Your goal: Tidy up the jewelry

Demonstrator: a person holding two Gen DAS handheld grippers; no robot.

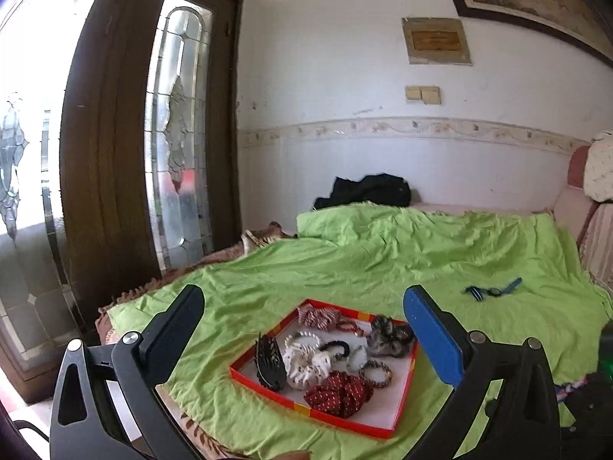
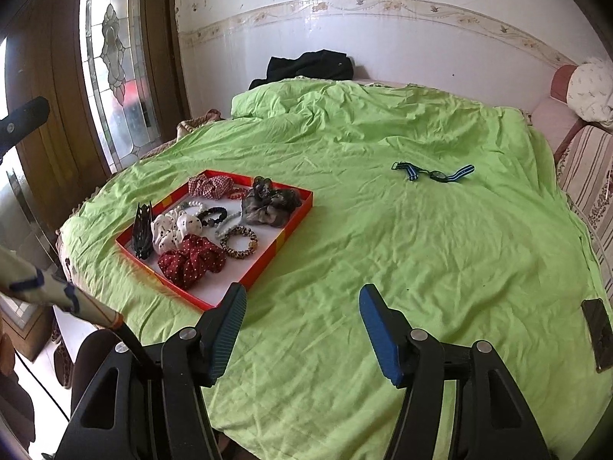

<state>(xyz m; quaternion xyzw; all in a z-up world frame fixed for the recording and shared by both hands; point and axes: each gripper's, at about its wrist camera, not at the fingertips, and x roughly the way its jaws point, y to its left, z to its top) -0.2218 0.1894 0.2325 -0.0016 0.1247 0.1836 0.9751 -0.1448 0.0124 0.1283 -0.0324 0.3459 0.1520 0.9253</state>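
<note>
A red-rimmed tray (image 1: 306, 406) (image 2: 295, 216) lies on the green sheet. It holds a black claw clip (image 1: 270, 362) (image 2: 141, 232), a white scrunchie (image 1: 302, 364) (image 2: 172, 230), a red dotted scrunchie (image 1: 339, 393) (image 2: 189, 262), a grey scrunchie (image 1: 389, 335) (image 2: 268, 201) and several bead bracelets and hair ties. A watch with a blue striped strap (image 1: 492, 290) (image 2: 433, 172) lies alone on the sheet, right of the tray. My left gripper (image 1: 302, 295) hangs wide open just short of the tray, holding nothing. My right gripper (image 2: 303, 289) is open and empty over bare sheet, right of the tray's near corner.
The green sheet (image 2: 383, 249) covers a bed. A dark phone (image 2: 599, 333) lies near its right edge. Black clothing (image 1: 367, 189) (image 2: 310, 65) is heaped at the far wall. A wooden door with glass panels (image 1: 107, 153) stands close on the left, and a pillow (image 2: 590, 92) sits at the far right.
</note>
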